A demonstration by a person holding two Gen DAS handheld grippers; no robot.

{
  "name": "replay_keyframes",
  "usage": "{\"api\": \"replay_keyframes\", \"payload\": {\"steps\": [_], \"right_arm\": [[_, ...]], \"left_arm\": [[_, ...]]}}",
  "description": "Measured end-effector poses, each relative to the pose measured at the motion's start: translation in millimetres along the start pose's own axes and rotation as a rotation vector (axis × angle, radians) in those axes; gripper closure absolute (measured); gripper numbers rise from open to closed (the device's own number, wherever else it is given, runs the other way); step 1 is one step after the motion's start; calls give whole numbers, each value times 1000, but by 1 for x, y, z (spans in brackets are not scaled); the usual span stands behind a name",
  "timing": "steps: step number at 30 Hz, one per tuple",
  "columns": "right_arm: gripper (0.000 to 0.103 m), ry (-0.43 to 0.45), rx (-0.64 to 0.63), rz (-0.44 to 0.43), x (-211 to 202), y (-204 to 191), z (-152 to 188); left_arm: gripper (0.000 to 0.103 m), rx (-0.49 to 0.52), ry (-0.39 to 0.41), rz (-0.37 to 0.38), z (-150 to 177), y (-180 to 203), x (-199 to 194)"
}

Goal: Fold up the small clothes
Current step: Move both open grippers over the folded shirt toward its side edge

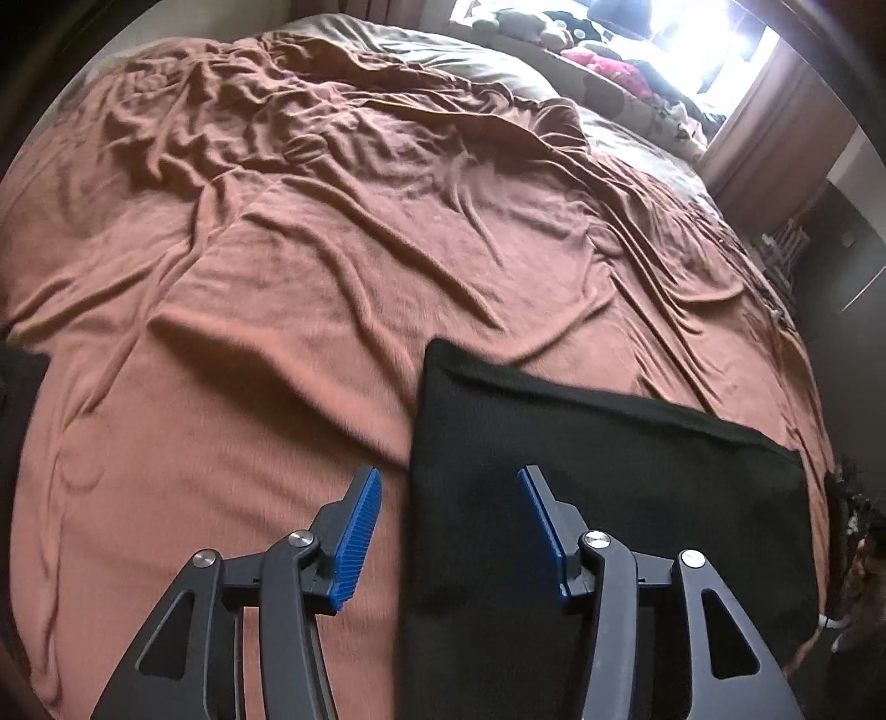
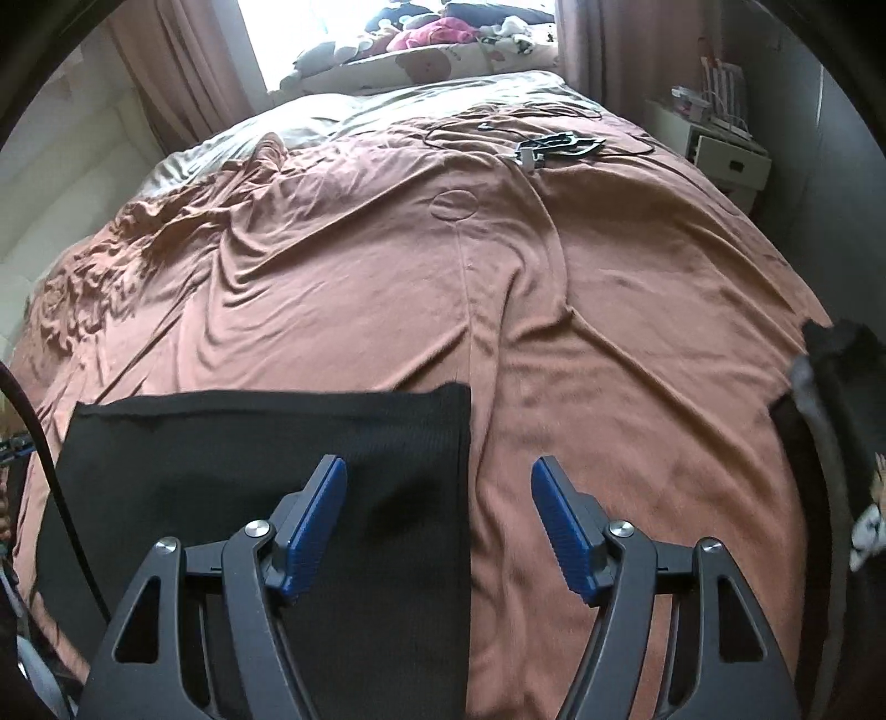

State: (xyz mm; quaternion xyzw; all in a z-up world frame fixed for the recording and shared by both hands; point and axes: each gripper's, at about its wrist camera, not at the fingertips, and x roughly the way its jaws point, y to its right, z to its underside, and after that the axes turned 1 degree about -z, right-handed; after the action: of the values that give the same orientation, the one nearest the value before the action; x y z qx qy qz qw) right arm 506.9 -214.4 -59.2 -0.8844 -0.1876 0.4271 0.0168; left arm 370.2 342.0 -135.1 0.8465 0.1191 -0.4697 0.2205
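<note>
A black ribbed garment (image 1: 598,459) lies flat as a neat rectangle on the brown blanket (image 1: 310,288) at the near edge of the bed. It also shows in the right wrist view (image 2: 266,443). My left gripper (image 1: 448,509) is open and empty, straddling the garment's left edge from above. My right gripper (image 2: 437,501) is open and empty, straddling the garment's right edge. Neither touches the cloth as far as I can see.
A heap of dark clothes (image 2: 841,421) sits at the bed's right edge. Cables and a small device (image 2: 548,145) lie far up the blanket. Pillows and soft toys (image 2: 437,39) line the window end. A white nightstand (image 2: 720,149) stands right of the bed.
</note>
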Motion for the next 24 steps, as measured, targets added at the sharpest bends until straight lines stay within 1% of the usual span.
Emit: {"api": "replay_keyframes", "payload": {"steps": [6,8,12,14,16,19,24], "right_arm": [[35,2,30,-18,-39,7,27],[35,-5,47,-41,-50,9,39],[35,6,54,-40,-70,11,63],[35,6,73,-53,-79,11,77],[35,13,86,-59,-87,12,89],[35,18,92,-48,-96,10,108],[35,14,114,-57,-106,5,138]], "left_arm": [[49,-14,6,9,30,0,-30],[49,-26,6,21,42,-1,-39],[49,-39,5,21,67,-1,-49],[49,-51,-1,29,81,-3,-51],[49,-70,-3,39,96,-4,-54],[49,-88,0,28,118,-5,-59],[49,-136,15,29,149,-8,-69]]}}
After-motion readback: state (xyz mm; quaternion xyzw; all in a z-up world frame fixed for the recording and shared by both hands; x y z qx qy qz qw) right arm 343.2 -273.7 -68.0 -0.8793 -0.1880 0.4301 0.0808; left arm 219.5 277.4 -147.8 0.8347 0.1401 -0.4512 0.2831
